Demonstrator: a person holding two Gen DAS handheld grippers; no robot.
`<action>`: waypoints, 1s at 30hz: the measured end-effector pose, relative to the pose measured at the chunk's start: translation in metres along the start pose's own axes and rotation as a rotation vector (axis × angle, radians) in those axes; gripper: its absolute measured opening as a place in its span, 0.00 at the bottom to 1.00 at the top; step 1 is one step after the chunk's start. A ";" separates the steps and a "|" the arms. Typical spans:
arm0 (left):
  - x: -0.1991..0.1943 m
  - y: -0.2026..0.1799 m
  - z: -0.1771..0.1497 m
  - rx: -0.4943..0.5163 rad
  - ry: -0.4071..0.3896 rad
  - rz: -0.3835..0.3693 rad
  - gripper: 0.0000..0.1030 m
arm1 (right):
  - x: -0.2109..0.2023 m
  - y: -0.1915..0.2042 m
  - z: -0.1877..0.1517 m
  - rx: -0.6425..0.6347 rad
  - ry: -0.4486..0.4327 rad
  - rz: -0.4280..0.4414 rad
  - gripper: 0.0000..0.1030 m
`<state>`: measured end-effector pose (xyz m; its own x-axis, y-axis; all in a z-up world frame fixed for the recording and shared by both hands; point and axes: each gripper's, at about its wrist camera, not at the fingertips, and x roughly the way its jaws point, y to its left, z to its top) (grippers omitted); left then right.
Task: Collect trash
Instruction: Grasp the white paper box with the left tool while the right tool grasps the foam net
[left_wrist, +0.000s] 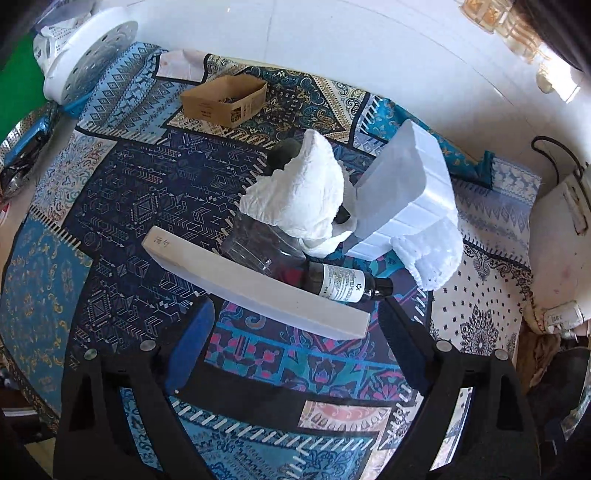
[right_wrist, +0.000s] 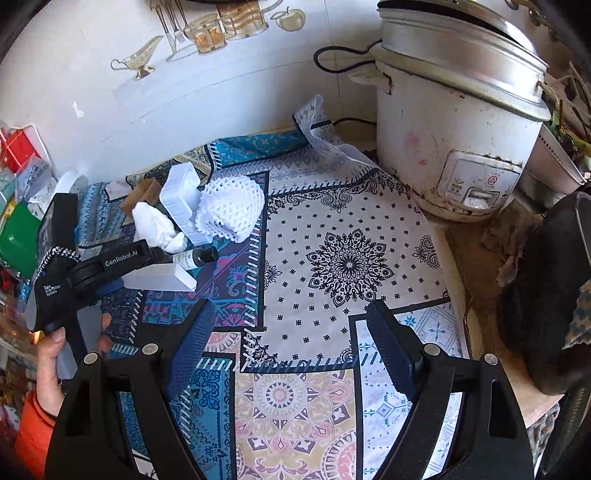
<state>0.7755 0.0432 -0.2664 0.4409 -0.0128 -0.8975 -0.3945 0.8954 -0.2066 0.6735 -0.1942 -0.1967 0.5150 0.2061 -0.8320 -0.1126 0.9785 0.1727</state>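
Hovering with fingers spread apart: left gripper (left_wrist: 297, 314), just above a long white foam strip (left_wrist: 255, 284) lying on the patterned tablecloth (left_wrist: 110, 192). Resting behind the strip: dark bottle (left_wrist: 341, 282), crumpled tissue (left_wrist: 299, 192), white foam block (left_wrist: 402, 192), foam net (left_wrist: 432, 254). Hanging spread and empty over bare cloth beside a rice cooker (right_wrist: 454, 136): right gripper (right_wrist: 291, 325).

Left gripper (left_wrist: 295, 314) is boxed in, the long white foam strip (left_wrist: 255, 282) lies right across its spread fingers with the dark bottle (left_wrist: 341, 282) and crumpled tissue (left_wrist: 299, 192) piled behind. Right gripper (right_wrist: 291, 317) has bare patterned tablecloth (right_wrist: 347, 266) ahead, only the rice cooker (right_wrist: 454, 122) blocks the far right
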 end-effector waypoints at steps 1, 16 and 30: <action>0.006 0.002 0.000 -0.020 0.014 -0.011 0.87 | 0.007 0.003 0.002 -0.012 0.012 -0.015 0.79; 0.026 0.051 -0.007 -0.002 0.053 0.060 0.62 | 0.070 0.042 0.037 -0.129 0.070 0.044 0.79; 0.011 0.095 0.011 0.077 0.085 -0.027 0.46 | 0.160 0.084 0.080 -0.182 0.139 0.081 0.79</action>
<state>0.7516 0.1330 -0.2918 0.3791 -0.0717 -0.9226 -0.3191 0.9257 -0.2031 0.8149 -0.0781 -0.2732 0.3775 0.2692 -0.8860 -0.3066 0.9392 0.1547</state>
